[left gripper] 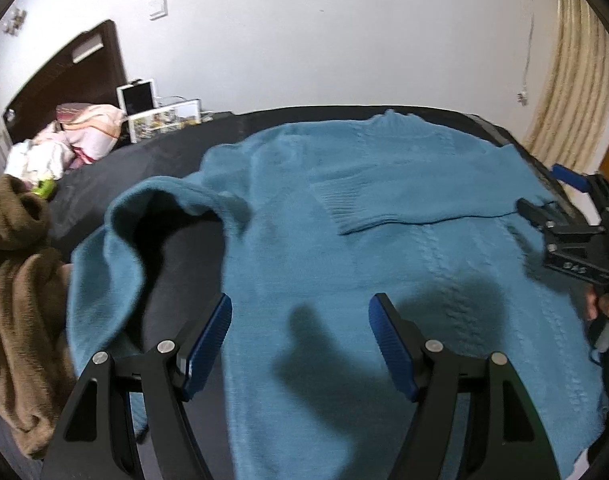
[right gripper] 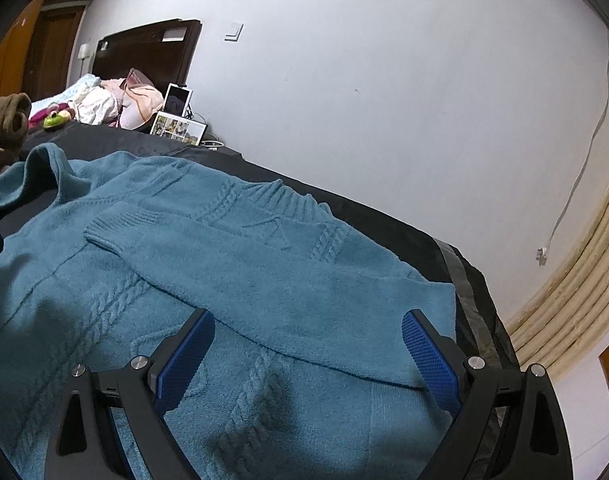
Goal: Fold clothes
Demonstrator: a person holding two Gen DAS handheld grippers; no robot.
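Note:
A teal cable-knit sweater (left gripper: 344,240) lies spread on a black sheet, collar toward the wall. One sleeve (left gripper: 404,200) is folded across the chest, its ribbed cuff near the middle. The other sleeve (left gripper: 144,240) lies loosely looped at the left. My left gripper (left gripper: 300,320) hovers open above the sweater's lower body, nothing between its blue pads. In the right wrist view the same sweater (right gripper: 244,300) fills the frame, with the folded sleeve (right gripper: 264,280) crossing it. My right gripper (right gripper: 308,340) hangs open over that sleeve near the shoulder. It also shows at the right edge of the left wrist view, as the right gripper (left gripper: 544,220).
A brown fleece garment (left gripper: 20,280) is heaped at the left of the black sheet (left gripper: 144,160). Pink and white bedding (left gripper: 76,136), a dark headboard (left gripper: 64,76) and picture frames (left gripper: 164,116) stand beyond. A white wall and a beige curtain (left gripper: 576,80) bound the far side.

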